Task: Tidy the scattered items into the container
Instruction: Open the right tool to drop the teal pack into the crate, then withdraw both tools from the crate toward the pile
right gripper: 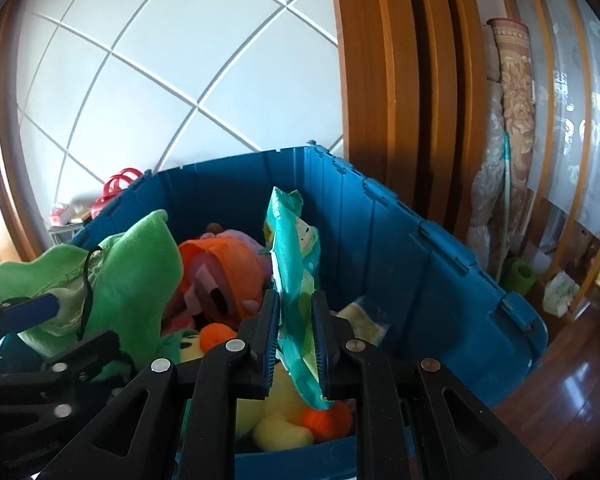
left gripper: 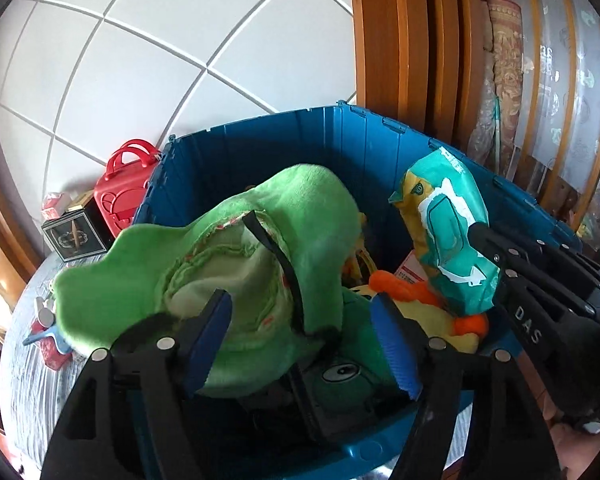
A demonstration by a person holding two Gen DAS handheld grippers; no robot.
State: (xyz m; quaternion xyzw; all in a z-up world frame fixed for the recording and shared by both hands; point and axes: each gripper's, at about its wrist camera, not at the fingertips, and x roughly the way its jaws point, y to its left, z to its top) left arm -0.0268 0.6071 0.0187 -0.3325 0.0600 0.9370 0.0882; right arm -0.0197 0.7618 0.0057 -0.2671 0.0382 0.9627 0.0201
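smooth blue plastic bin (right gripper: 400, 248), fuzzy green cloth toy (left gripper: 284, 216), glossy crinkled foil-like packet (left gripper: 448, 220), shiny wood floor (right gripper: 580, 396).

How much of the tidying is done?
Lots is done: plush toys already fill the blue bin. Right now the right gripper pinches a teal packet above the bin, and the open left gripper has the green plush between its fingers. Left outside: a red case and small items beside it.

bin (right gripper: 440, 280) top open – far-right corner free | green plush (left gripper: 260, 240) blocks left | toys fill middle
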